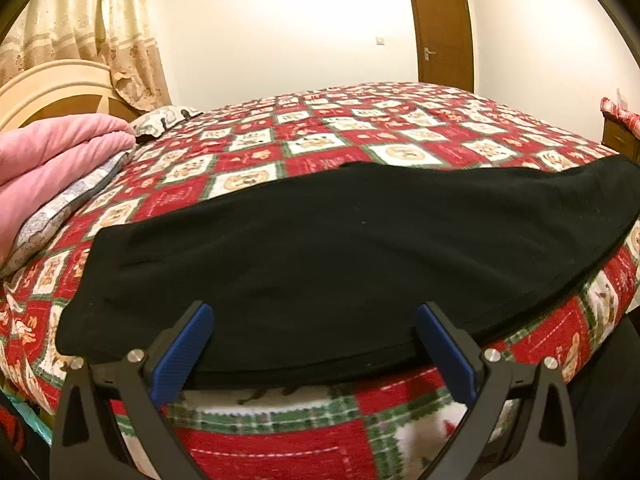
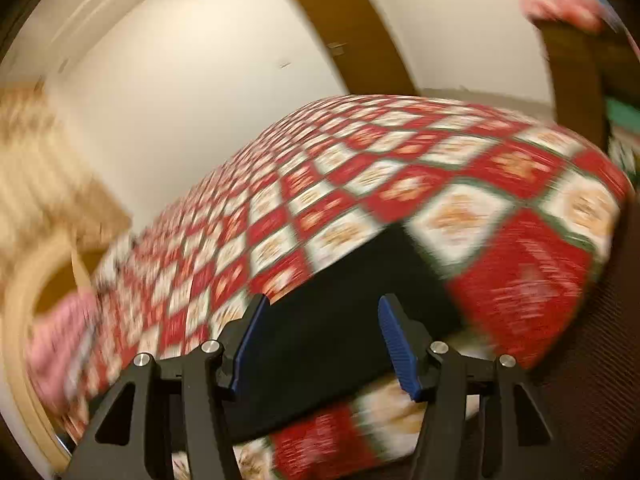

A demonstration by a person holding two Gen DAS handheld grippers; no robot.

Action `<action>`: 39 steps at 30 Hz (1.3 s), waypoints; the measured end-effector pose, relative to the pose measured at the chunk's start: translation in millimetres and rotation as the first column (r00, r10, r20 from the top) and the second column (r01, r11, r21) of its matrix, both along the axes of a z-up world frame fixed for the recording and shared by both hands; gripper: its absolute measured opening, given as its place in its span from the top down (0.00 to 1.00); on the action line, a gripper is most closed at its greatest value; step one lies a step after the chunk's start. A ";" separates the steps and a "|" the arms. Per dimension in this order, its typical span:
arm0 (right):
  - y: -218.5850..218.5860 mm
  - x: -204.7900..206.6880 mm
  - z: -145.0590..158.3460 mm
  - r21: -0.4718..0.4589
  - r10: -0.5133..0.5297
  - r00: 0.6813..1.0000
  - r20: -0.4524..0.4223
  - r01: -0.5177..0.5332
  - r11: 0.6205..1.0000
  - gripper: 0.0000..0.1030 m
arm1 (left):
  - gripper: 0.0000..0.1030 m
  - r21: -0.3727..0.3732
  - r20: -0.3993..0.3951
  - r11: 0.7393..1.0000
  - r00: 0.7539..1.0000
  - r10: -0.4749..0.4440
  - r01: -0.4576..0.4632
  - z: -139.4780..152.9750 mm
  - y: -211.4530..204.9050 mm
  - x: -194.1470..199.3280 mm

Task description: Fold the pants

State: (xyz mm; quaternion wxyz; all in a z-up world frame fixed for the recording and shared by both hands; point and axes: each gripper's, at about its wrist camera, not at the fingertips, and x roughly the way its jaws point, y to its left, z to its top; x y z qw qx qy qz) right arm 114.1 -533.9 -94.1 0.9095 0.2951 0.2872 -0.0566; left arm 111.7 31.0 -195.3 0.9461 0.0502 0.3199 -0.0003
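Observation:
Black pants (image 1: 340, 248) lie flat along the near edge of a bed with a red, white and green patchwork quilt (image 1: 320, 136). My left gripper (image 1: 314, 312) is open, its blue-padded fingers (image 1: 188, 344) spread over the pants' near edge, holding nothing. In the blurred right wrist view one end of the pants (image 2: 344, 316) lies on the quilt (image 2: 400, 168) near the bed's corner. My right gripper (image 2: 320, 304) is open just over that end, empty.
A pink blanket (image 1: 52, 160) and a grey patterned pillow (image 1: 68, 204) lie at the left by the cream headboard (image 1: 52, 88). A brown door (image 1: 442, 28) is in the far wall. A wooden cabinet (image 1: 620, 136) stands right of the bed.

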 end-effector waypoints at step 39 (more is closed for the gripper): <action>-16.7 9.4 -44.1 0.076 0.030 0.999 0.033 -0.032 0.997 0.89 | 0.00 -0.072 0.045 0.993 0.994 -0.095 0.098 -11.2 -42.5 18.4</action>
